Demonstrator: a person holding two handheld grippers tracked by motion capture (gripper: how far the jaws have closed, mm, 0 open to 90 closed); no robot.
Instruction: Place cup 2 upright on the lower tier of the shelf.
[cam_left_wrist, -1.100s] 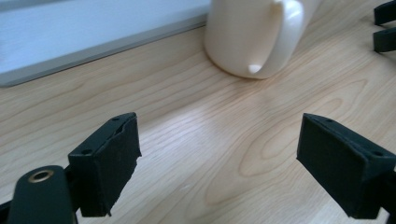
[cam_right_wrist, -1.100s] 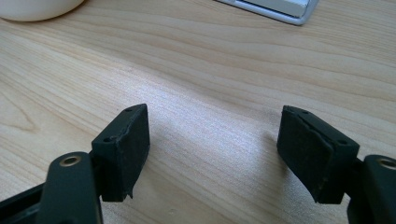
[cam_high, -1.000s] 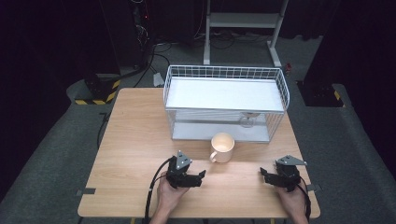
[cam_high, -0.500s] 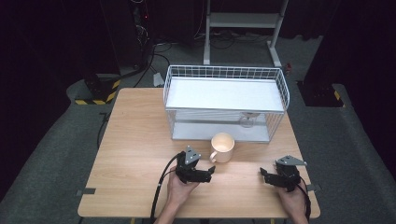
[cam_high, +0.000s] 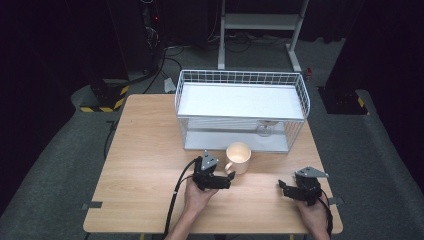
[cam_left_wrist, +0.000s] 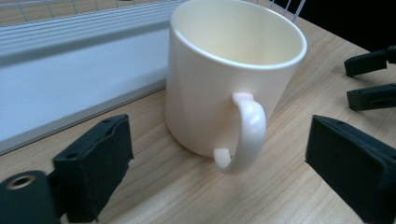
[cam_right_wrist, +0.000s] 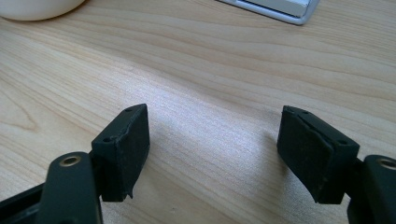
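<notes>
Left tool (cam_high: 229, 177) sits low over the worktop (cam_high: 145, 150) with its jaws spread wide, pointing at the cream mug (cam_high: 238, 157) just beside it at about 1 o'clock. In the left gripper view the mug (cam_left_wrist: 231, 74) stands upright on the wood with its handle (cam_left_wrist: 243, 133) turned toward the tool, the handle lying between the two open jaws without touching either. Behind the mug, at 12 o'clock, stands a white wire basket (cam_high: 240, 80). Right tool (cam_high: 283, 188) rests well apart at the mug's 4 o'clock, jaws likewise spread and holding nothing above bare wood.
</notes>
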